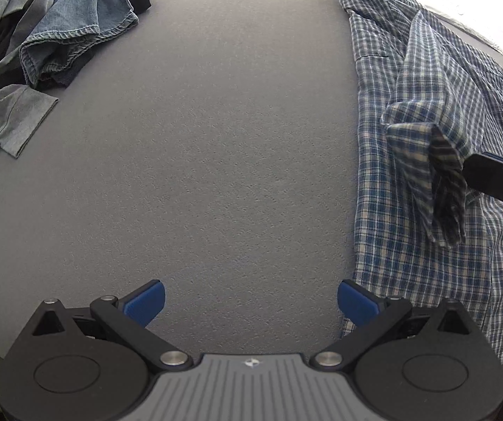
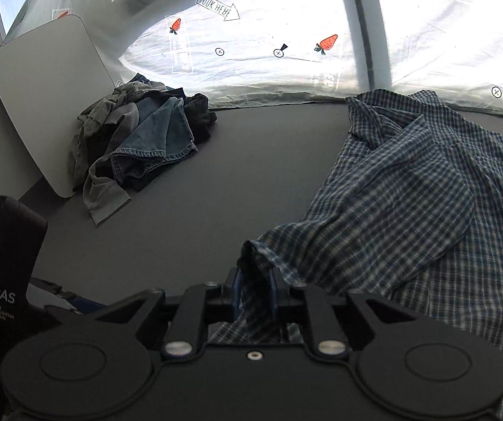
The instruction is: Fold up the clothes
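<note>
Shirt (image 1: 423,80), the plaid one, is lying spread along the right edge of the bench (image 1: 216,122), long axis running front to back. Right gripper (image 2: 255,289) is pinching a lifted fold of it, fingers clamped tight. Left gripper (image 1: 249,303) is hovering wide open, holding nothing, shirt hem just beside its right finger. Clothes pile (image 1: 41,35) is sitting at the far left corner.

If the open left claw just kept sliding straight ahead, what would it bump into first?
Probably nothing soon. The left claw points along bare grey table, between the clothes pile and the plaid shirt. The way looks free up to the table's far edge, though depth is unclear.
</note>
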`<act>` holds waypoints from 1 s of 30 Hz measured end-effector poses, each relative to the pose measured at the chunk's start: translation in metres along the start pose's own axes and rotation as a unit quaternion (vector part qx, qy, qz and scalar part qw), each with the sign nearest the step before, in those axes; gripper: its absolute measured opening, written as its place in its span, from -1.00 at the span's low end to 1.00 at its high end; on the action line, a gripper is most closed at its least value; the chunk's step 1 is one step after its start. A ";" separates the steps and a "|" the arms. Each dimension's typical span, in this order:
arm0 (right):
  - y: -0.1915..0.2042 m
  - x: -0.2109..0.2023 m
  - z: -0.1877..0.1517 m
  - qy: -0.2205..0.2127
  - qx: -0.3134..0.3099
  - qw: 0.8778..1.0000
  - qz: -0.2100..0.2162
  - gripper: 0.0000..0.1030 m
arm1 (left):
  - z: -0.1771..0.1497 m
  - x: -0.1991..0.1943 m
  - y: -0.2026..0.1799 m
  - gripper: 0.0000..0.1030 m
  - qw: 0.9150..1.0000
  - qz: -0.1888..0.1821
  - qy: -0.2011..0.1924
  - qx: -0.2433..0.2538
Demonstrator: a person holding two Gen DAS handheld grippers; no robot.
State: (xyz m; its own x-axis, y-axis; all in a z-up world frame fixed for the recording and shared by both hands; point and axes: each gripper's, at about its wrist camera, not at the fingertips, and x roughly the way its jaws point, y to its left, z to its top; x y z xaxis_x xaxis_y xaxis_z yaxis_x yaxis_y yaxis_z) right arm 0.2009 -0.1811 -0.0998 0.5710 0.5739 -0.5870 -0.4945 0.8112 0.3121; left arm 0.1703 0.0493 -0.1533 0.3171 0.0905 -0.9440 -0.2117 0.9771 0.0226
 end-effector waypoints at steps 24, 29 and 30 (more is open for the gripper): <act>-0.052 0.042 -0.049 0.065 0.271 0.960 -0.037 -0.59 | -0.008 0.003 0.025 1.00 0.999 -0.003 0.006 0.033; -0.053 0.032 -0.043 0.044 0.259 0.965 -0.023 -0.88 | -0.007 0.000 0.025 1.00 1.000 -0.001 0.002 0.026; -0.052 0.030 -0.042 0.040 0.255 0.966 -0.021 -0.89 | -0.007 0.000 0.024 1.00 1.000 -0.001 0.002 0.025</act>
State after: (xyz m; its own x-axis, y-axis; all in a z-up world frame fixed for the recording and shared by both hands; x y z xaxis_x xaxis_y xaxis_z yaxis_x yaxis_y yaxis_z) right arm 0.2161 -0.2112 -0.1648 0.5214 0.5452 -0.6565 -0.0724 0.7948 0.6025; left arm 0.1589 0.0713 -0.1555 0.3136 0.0870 -0.9456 -0.1636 0.9859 0.0365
